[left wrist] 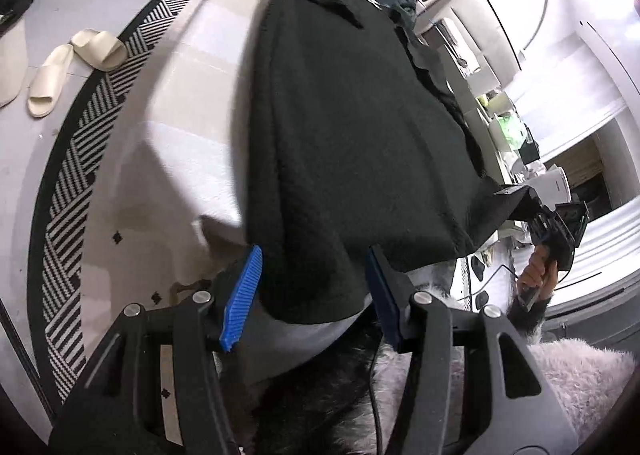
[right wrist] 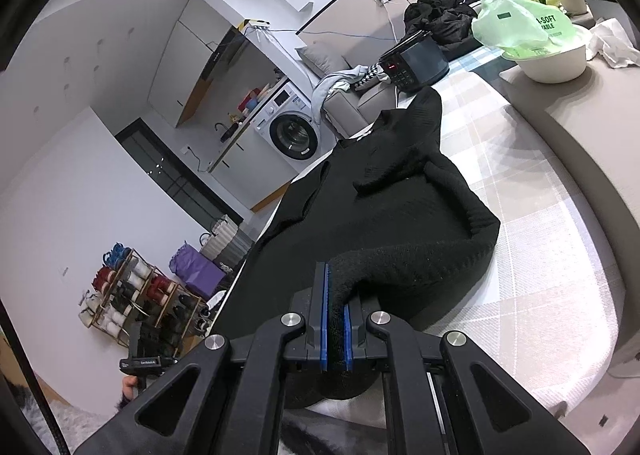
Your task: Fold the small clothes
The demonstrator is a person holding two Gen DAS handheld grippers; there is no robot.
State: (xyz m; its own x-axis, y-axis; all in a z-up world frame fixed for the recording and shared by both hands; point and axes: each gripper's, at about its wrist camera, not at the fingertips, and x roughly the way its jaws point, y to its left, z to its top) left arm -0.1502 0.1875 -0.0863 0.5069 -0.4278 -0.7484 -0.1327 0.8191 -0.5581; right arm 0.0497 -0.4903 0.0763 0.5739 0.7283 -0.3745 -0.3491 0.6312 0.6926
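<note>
Right now a black knit sweater lies spread along the checked bed cover, collar toward the far end, where a small dark device with a keypad sits. Its near hem hangs just over the bed's front edge.

The left gripper has its blue pads spread, one either side of the near hem corner; the cloth sits between them but neither pad presses on it, so nothing is held there yet. The right gripper is pressed together on a bunched fold of the same sweater, apparently a sleeve or lower edge, with the knit pinched between the pads.

The step in hand looks like taking hold of the hem with the left so both sides can be carried over together. To do it well, the left pads should push further over the hem before closing, so they catch both layers of knit rather than just the outer lip; thick knit slips out of a shallow bite. The right should keep its pinch steady and low, avoiding any tug that drags the body off its flat lie. Once both hold, lifting evenly and laying the fold toward the collar would keep the edges aligned.
</note>
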